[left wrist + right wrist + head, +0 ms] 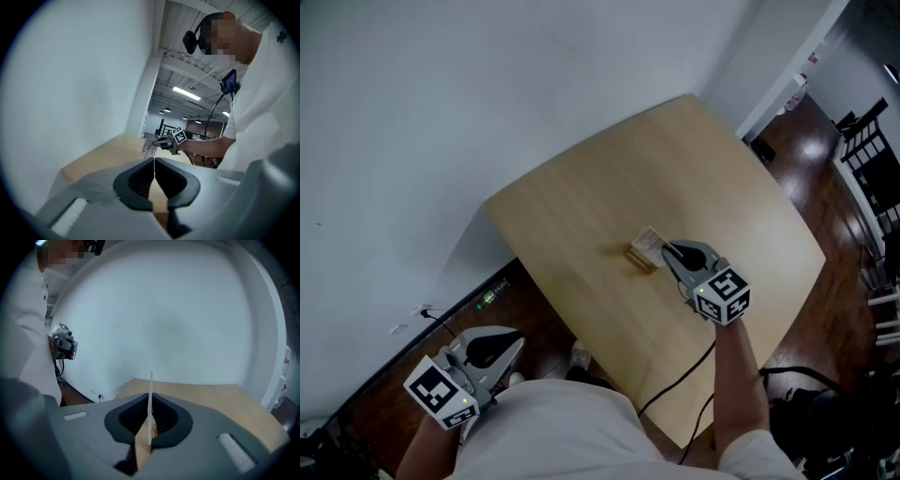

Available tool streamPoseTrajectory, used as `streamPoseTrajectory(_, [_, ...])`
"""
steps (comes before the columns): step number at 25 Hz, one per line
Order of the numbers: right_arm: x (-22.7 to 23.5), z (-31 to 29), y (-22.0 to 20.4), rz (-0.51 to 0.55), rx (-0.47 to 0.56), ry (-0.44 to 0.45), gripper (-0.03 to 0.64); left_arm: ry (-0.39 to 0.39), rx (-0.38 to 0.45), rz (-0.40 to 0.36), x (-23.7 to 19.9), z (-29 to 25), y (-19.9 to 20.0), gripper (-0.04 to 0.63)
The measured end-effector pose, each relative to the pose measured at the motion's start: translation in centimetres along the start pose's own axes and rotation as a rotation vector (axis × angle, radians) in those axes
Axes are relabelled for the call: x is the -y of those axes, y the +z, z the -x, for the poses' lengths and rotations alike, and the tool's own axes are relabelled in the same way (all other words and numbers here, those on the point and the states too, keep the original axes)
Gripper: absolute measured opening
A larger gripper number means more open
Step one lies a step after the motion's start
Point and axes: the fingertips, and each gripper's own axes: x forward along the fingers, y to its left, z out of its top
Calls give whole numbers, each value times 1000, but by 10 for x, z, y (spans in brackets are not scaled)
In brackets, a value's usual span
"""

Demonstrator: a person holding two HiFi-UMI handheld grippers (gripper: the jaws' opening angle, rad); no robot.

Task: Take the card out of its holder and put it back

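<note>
My right gripper (667,249) is over the middle of the table, shut on a thin white card (650,241). In the right gripper view the card (150,399) stands edge-on between the pads of the right gripper (151,405). The small wooden holder (641,257) lies just below it, and its top shows as the holder (141,450) under the jaws. Whether the card's lower edge is in the slot is hidden. My left gripper (516,347) hangs off the table's near left edge, shut with nothing in it. From the left gripper (153,161) I see the card (148,148) held far ahead.
The light wooden table (581,206) stands against a white wall (441,112). Dark floor lies around it, with a wall socket and cable (427,314) at the left, a black cable (675,384) over the near edge, and black chairs (872,150) at the far right.
</note>
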Motion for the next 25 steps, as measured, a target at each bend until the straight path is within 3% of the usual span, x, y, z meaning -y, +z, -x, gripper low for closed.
streamPoseTrajectory(9, [-90, 21, 31, 48, -9, -34, 21, -59, 39, -35, 1, 59, -12, 9])
streamPoseTrajectory(25, [-329, 34, 82, 113, 13, 36, 21, -98, 81, -40, 11, 199, -65, 9])
